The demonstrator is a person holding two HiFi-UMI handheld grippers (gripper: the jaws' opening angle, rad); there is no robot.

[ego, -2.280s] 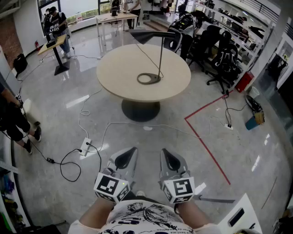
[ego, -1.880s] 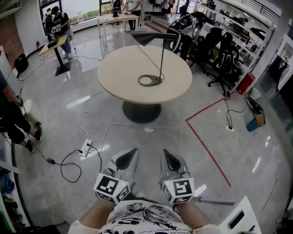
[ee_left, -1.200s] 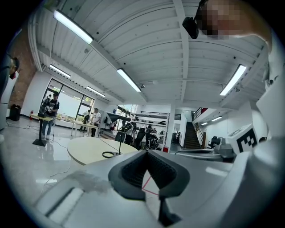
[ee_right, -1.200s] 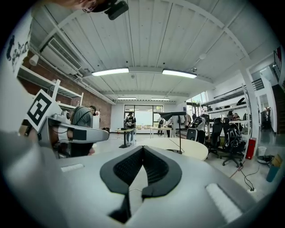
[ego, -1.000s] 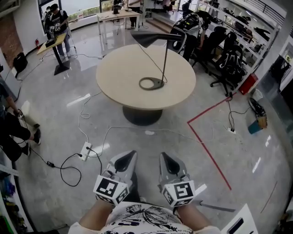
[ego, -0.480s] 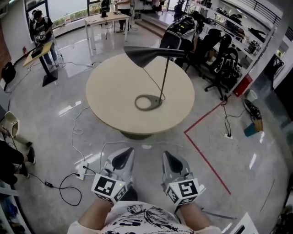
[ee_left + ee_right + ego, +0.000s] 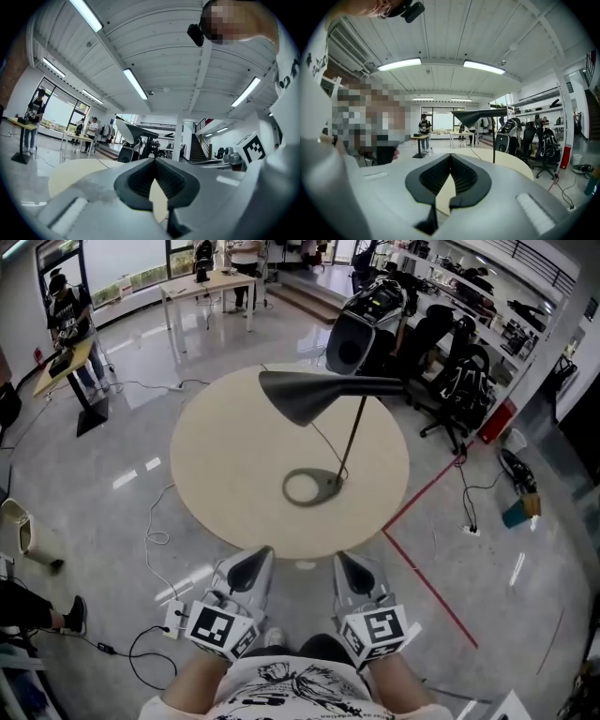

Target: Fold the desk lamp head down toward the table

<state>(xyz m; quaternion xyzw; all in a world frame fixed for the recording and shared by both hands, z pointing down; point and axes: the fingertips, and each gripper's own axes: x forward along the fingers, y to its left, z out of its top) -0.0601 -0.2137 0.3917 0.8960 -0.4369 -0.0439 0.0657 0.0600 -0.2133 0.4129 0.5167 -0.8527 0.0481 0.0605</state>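
Open workshop with a glossy grey floor [image 7: 112, 521]. A round beige desk [image 7: 225, 451] sits just ahead of both claws, its near edge close beyond their tips. Left claw [image 7: 253, 563] and right claw [image 7: 347, 566] are side by side with a gap between them, each with jaws together on nothing. Desk lamp [image 7: 354, 432] stands ahead of the right claw, untouched, with its ring base [image 7: 314, 487] near the desk's near edge. Black head [image 7: 300, 395] is raised high, reaching left over the desk. Bare desk top all round the base. Cables [image 7: 155, 540] lie left of the left claw, red tape line [image 7: 427, 592] right of the right claw.
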